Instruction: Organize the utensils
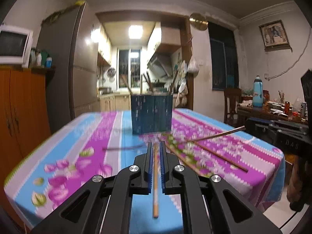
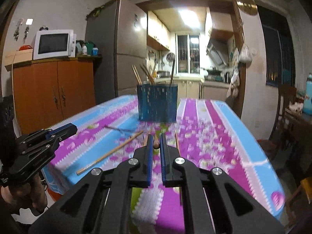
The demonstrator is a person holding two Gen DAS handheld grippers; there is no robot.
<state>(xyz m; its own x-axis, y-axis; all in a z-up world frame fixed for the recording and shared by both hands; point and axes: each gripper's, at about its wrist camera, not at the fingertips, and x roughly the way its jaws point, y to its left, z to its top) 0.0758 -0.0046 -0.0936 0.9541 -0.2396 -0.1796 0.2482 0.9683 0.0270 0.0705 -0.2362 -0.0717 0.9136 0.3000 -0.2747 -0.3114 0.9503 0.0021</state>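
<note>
A dark blue utensil holder [image 1: 152,115] [image 2: 157,103] stands mid-table with several chopsticks upright in it. In the left wrist view, my left gripper [image 1: 156,144] is shut on a light wooden chopstick [image 1: 155,195] that runs back between its fingers, above the tablecloth. From the right wrist view, my right gripper [image 2: 156,136] is shut on a brown chopstick whose end [image 2: 156,145] shows between the pads. The left gripper [image 2: 72,128] appears at the left of that view, in a person's hand. Loose chopsticks [image 1: 216,135] [image 2: 109,153] lie on the cloth in front of the holder.
The table wears a pink, blue and white floral cloth [image 1: 97,132] [image 2: 224,136]. An orange cabinet [image 2: 54,89] with a microwave [image 2: 52,43] and a fridge [image 2: 117,48] stand to the left. A cluttered side table [image 1: 273,111] and chair [image 1: 232,103] are on the right.
</note>
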